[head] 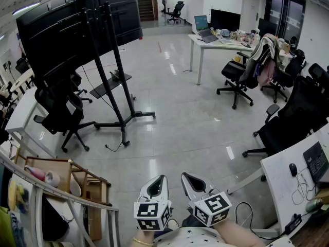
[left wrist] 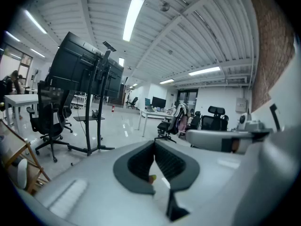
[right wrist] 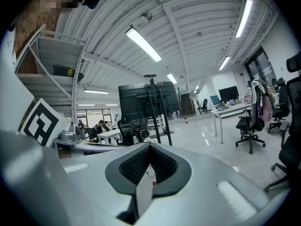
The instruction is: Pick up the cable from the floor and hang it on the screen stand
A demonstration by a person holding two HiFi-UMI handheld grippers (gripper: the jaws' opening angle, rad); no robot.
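The left gripper point(head: 157, 185) and right gripper point(head: 191, 181) sit at the bottom centre of the head view, each with its jaws closed on nothing. The cable point(head: 114, 146) lies on the floor left of centre, beside the base of the screen stand point(head: 119, 86) and well apart from both jaws. The gripper views look higher, showing the upright stand and the ceiling lights point(left wrist: 133, 16).

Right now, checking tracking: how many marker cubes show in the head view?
2: one on the left gripper, one on the right gripper, side by side at the bottom edge.
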